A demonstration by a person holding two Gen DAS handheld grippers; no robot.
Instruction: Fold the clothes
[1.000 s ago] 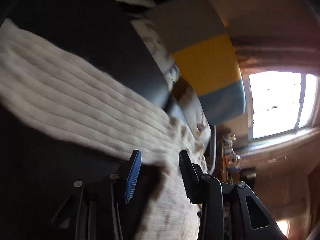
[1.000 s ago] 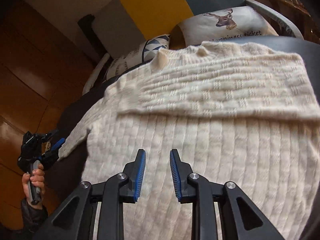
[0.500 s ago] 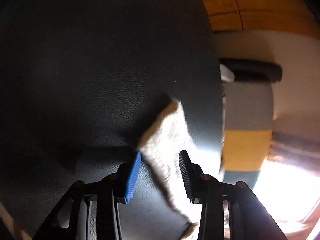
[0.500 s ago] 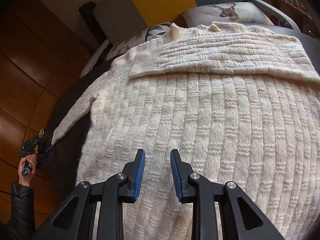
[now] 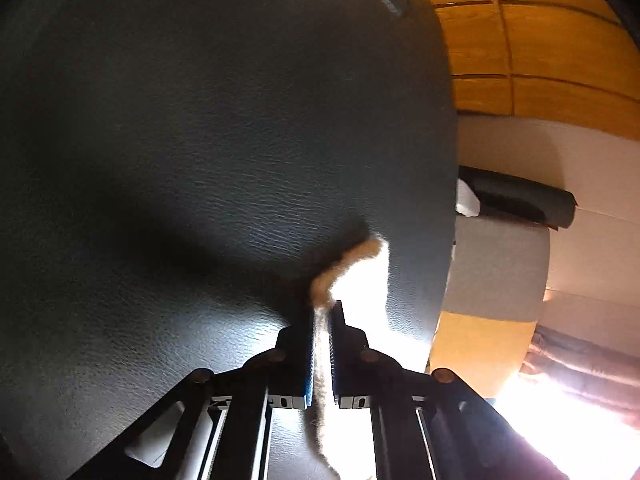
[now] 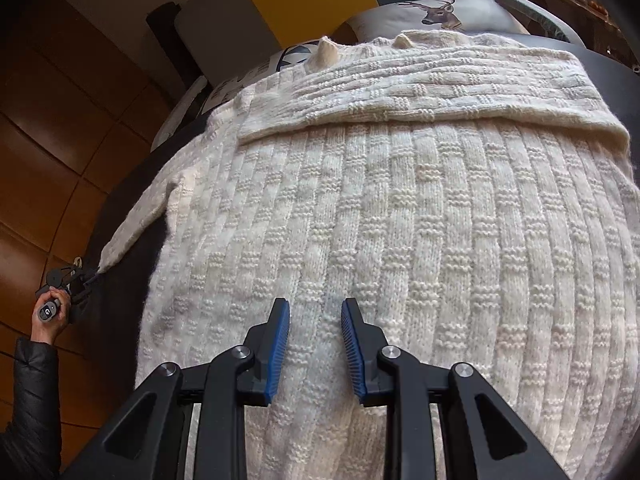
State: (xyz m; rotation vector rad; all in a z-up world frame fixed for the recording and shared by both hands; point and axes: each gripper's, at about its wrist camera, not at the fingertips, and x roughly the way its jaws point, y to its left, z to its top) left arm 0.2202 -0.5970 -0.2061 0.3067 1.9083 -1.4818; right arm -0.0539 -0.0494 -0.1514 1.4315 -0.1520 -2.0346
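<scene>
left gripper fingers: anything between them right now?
Yes. In the left wrist view the left gripper is shut on the sweater's sleeve cuff; cream knit fills the gap, over the dark leather surface.

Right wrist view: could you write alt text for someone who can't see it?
A cream knitted sweater lies spread on a dark surface, one sleeve folded across its chest. An open hand-held gripper with blue pads hovers over the hem. At far left, a hand holds another hand-held gripper at the tip of the other sleeve.
</scene>
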